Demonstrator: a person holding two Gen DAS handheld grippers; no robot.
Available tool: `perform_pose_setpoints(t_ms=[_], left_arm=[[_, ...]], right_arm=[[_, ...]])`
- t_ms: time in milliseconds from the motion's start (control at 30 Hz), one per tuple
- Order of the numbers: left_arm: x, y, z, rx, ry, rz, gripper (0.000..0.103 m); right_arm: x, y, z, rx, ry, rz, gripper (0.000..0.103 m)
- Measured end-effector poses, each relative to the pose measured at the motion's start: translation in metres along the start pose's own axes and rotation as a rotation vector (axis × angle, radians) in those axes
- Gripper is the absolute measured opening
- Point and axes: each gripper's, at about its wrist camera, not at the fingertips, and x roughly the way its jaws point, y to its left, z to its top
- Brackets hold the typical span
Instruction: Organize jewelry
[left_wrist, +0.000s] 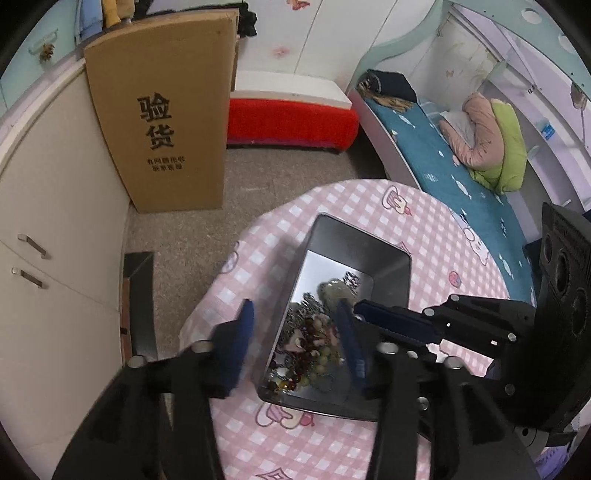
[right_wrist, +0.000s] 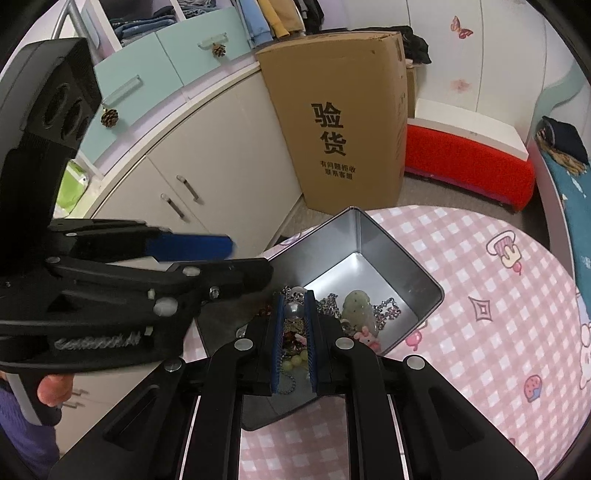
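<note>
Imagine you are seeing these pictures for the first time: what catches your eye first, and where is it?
A silver metal tin sits open on the pink checked tablecloth, with a tangle of beads and chains heaped in its near end. Both devices hang over it: the left hand-held gripper straddles the tin's left wall, open, while the right hand-held gripper is nearly closed above the jewelry. Behind stands a tall cardboard box.
</note>
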Motion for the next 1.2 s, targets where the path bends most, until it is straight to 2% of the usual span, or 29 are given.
perform_pose_setpoints(t_ms=[267,367,400,433,467,633,767,933,1000,1100,1167,1200], left_arm=[[-0.003,-0.004,-0.002,0.009,0.004,-0.009,0.048],[-0.006,-0.005,-0.003,0.010,-0.007,-0.005,0.053],[-0.007,-0.006,-0.004,0.009,-0.010,-0.006,0.055],[-0.009,-0.007,-0.005,0.008,-0.014,-0.006,0.056],[-0.011,-0.008,-0.006,0.007,-0.021,-0.002,0.056],[-0.020,-0.014,-0.013,0.016,-0.056,0.047,0.066],[-0.029,-0.019,-0.021,0.008,-0.075,0.059,0.070],[-0.049,-0.031,-0.038,-0.007,-0.148,0.083,0.079],[-0.060,-0.038,-0.048,-0.022,-0.192,0.144,0.080],[-0.074,-0.050,-0.063,-0.045,-0.257,0.197,0.083],[-0.090,-0.064,-0.081,-0.053,-0.342,0.282,0.085],[-0.095,-0.068,-0.086,-0.050,-0.366,0.295,0.088]], right_arm=[[-0.001,-0.002,0.000,0.019,-0.004,-0.006,0.014],[-0.006,-0.002,-0.002,0.018,-0.010,-0.011,0.015],[-0.008,-0.001,-0.003,0.019,-0.015,-0.012,0.024],[-0.011,-0.002,-0.004,0.023,-0.020,-0.014,0.039],[-0.014,-0.002,-0.005,0.026,-0.027,-0.018,0.045],[-0.028,-0.001,-0.010,0.017,-0.044,-0.014,0.047],[-0.046,-0.002,-0.018,0.014,-0.066,-0.013,0.053],[-0.076,-0.005,-0.033,0.013,-0.109,-0.015,0.059],[-0.088,-0.005,-0.041,0.008,-0.128,-0.027,0.060],[-0.108,-0.006,-0.057,0.000,-0.156,-0.070,0.063],[-0.123,-0.006,-0.067,-0.009,-0.181,-0.107,0.067],[-0.132,-0.006,-0.074,-0.009,-0.197,-0.132,0.068]])
